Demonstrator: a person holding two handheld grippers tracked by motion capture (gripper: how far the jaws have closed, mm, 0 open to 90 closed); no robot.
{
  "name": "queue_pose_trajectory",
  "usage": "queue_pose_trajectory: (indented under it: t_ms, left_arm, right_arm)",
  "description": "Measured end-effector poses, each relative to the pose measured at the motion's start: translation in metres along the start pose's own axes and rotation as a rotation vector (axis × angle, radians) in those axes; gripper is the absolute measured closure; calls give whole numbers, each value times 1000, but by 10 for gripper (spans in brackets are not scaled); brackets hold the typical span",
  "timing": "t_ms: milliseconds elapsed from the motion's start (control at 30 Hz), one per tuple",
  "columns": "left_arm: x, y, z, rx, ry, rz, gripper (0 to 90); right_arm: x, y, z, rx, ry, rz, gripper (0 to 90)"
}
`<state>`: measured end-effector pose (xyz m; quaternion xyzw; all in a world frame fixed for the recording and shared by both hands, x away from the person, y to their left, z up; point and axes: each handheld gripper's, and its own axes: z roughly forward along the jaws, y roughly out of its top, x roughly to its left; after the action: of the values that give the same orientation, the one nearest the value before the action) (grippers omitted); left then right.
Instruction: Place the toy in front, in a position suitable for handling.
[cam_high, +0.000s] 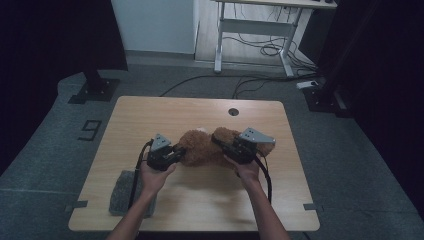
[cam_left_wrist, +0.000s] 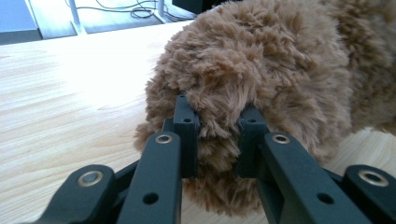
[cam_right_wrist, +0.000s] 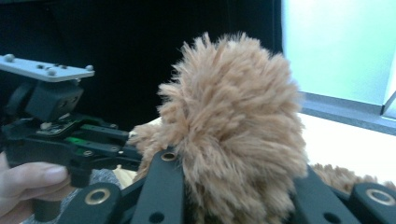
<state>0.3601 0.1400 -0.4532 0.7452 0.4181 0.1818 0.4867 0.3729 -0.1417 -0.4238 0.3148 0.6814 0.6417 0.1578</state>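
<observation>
Plush toy (cam_high: 202, 147) at table (cam_high: 150, 115) centre, caught at both ends: left gripper (cam_high: 176, 156) pinching fur on its left end, right gripper (cam_high: 225, 144) clamped on a tuft at its right end. Step in hand looks like a two-handed lift of the toy; whether it has cleared the wood I cannot tell. Next move calls for raising both ends evenly, grip kept firm, away from the grey cloth (cam_high: 131, 192) at the near left edge.
</observation>
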Motion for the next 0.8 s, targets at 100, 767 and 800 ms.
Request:
queue_pose_trajectory:
  t_ms: [100,767,800]
  left_arm:
    - [3,-1,1,6,3,-3,752]
    - [19,-29,22,125,45,-28,746]
    - [19,-28,22,130,43,-31,739]
  right_arm:
    - [3,0,2,-2,2,-3,758]
    - [-10,-42,30,103,-30,47,730]
    - [-10,-42,30,107,-31,50,724]
